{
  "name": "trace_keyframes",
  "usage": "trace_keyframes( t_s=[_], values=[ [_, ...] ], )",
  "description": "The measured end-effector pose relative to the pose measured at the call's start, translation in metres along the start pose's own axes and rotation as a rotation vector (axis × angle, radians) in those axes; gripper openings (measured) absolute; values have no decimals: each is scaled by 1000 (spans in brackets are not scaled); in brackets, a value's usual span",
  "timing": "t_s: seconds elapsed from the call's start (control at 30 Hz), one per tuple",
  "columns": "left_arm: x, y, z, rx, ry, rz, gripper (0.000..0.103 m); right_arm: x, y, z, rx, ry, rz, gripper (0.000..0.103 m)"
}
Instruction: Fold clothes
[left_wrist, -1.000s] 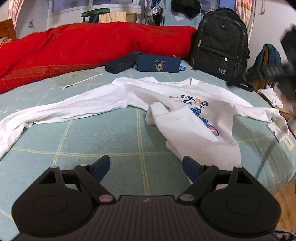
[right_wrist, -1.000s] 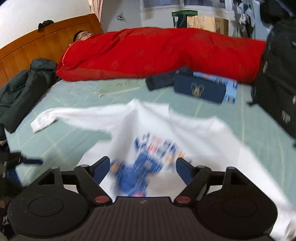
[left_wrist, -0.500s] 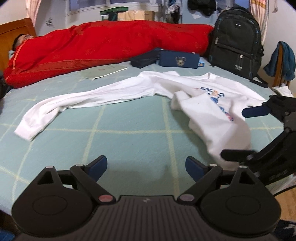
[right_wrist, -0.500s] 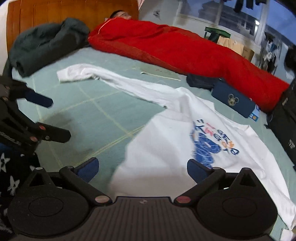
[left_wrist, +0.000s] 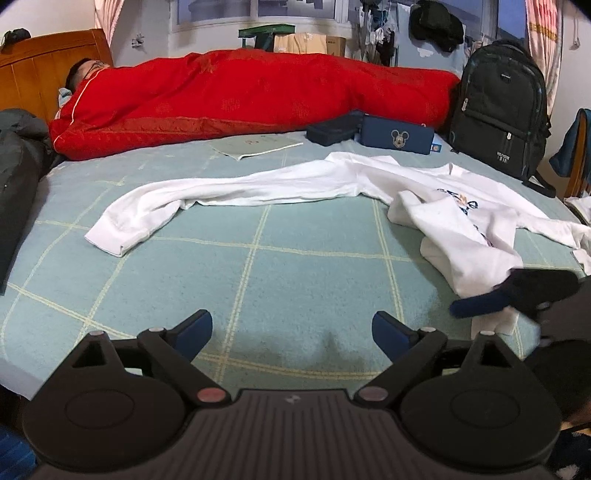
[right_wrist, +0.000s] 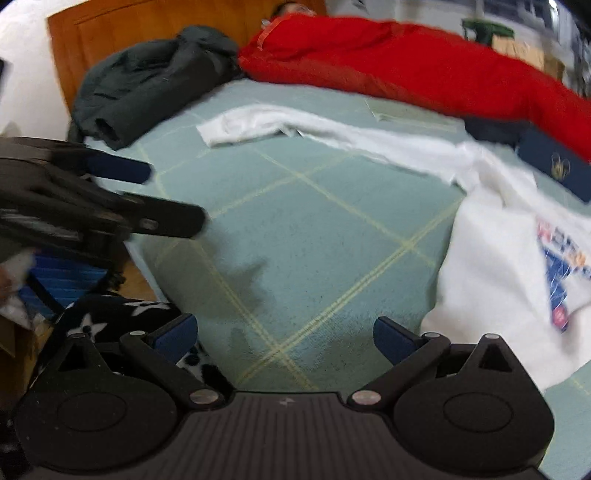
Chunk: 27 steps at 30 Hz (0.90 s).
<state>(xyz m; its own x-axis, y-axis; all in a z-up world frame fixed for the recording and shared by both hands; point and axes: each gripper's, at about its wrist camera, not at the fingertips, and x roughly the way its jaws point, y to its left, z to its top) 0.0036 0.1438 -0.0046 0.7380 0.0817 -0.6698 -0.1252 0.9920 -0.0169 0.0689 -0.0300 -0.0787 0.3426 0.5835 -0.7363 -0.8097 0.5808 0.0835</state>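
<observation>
Two grippers, left gripper (left_wrist: 291, 330) and right gripper (right_wrist: 284, 334), both spread wide, holding nothing; white sweatshirt (left_wrist: 454, 225) sprawls rumpled on the bed (left_wrist: 258, 280), one sleeve (left_wrist: 207, 194) stretched out; I judge it soft, light, floppy; pinch cuff or hem.

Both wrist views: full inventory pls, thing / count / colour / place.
long-sleeved shirt: 1, white with blue print, spread crumpled on the bed, one sleeve stretched out
bed sheet: 1, pale green with yellow grid
quilt: 1, red, along the far side, over a lying person
pencil case: 1, navy with mouse logo, by the quilt
dark case: 1, beside the pencil case
booklet: 1, pale green, flat on the sheet
backpack: 1, black, upright at the far corner
jacket: 1, dark green, heaped by the headboard
headboard: 1, wooden
left hand-held gripper: open, over bare sheet
right hand-held gripper: open
</observation>
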Motion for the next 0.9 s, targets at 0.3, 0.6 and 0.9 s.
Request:
trace_keyframes(
  t_s=[0.3,0.6,0.9],
  values=[
    [6,-9,5,19,-4,0,94,-6,-59,8,79,-37,-236,103],
    [20,-42,16,97,0,-33,93,-28,-151,3,128,-41,-494,103],
    [56,-83,21,179,73,-108,94,-54,-226,-1,301,-133,-526,103]
  ],
)
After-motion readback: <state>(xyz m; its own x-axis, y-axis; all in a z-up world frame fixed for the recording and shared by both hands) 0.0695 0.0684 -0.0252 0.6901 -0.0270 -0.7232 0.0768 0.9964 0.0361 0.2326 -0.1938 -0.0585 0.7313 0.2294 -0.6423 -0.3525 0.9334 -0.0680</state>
